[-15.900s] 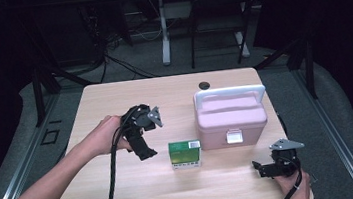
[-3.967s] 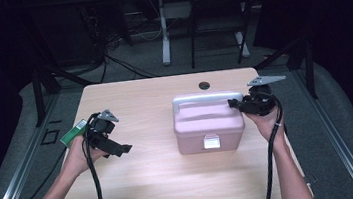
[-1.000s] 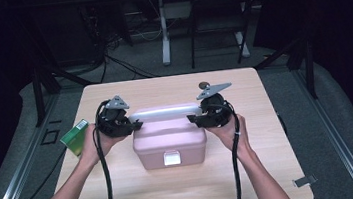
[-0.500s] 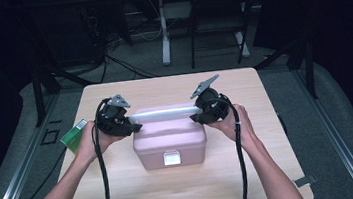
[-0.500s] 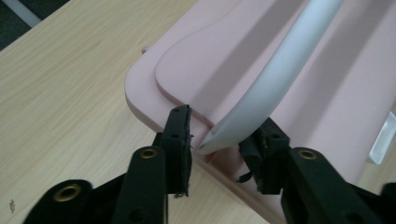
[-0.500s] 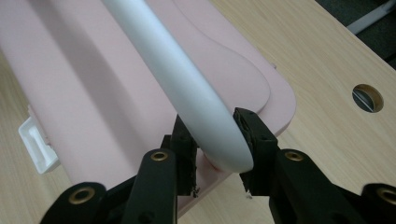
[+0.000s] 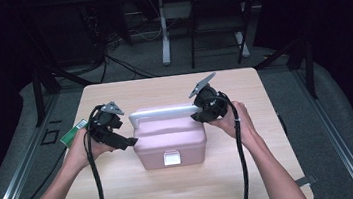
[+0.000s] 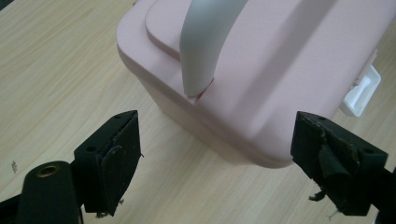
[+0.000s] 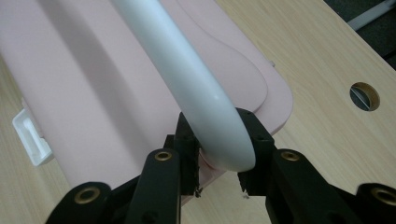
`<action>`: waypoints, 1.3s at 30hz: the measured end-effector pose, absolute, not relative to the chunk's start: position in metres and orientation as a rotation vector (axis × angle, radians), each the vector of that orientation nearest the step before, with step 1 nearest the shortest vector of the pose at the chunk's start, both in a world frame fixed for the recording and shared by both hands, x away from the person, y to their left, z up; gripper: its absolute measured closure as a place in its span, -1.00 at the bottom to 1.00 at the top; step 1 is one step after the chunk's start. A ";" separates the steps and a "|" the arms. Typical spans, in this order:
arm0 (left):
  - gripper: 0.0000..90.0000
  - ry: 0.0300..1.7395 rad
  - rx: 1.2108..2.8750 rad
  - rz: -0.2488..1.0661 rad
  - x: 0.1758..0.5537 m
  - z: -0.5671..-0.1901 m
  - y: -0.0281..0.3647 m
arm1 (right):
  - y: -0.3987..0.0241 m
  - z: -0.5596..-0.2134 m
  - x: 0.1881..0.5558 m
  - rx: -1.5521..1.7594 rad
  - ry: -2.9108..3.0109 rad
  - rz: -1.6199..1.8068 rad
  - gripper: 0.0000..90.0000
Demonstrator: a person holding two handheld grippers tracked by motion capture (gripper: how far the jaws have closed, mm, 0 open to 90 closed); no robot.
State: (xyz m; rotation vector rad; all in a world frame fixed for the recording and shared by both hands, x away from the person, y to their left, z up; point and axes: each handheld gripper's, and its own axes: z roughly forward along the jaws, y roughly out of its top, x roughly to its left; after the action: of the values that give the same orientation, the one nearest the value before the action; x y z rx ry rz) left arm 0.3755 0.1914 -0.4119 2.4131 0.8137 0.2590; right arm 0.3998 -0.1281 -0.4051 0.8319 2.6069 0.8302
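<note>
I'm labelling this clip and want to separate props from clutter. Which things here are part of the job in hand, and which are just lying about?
In the job:
- pink plastic box with a white carrying handle
- right gripper, clamped on the handle's end
- left gripper, jaws just opened, off the handle

Lying about:
- green carton at the table's left edge
- round hole in the wooden tabletop

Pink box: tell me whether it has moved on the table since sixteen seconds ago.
Yes. The pink box has come toward the person and leftward: it lay near the table's far right, and now sits mid-table, farther from the far edge.
</note>
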 end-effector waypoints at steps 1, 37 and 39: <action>-0.66 0.816 2.407 0.258 0.374 -0.412 0.194 | -0.128 -0.405 0.400 0.831 2.606 0.833 0.61; -0.54 0.860 2.354 0.217 0.352 -0.449 0.207 | -0.132 -0.396 0.414 0.870 2.646 0.886 0.62; -0.43 0.858 2.346 0.226 0.351 -0.449 0.207 | -0.133 -0.394 0.415 0.874 2.639 0.896 0.62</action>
State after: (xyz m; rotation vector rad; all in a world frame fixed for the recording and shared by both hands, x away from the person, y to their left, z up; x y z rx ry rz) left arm 0.3515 0.2066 -0.4487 2.3461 0.8578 0.2258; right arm 0.4151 -0.1326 -0.3940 0.8742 2.6388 0.8959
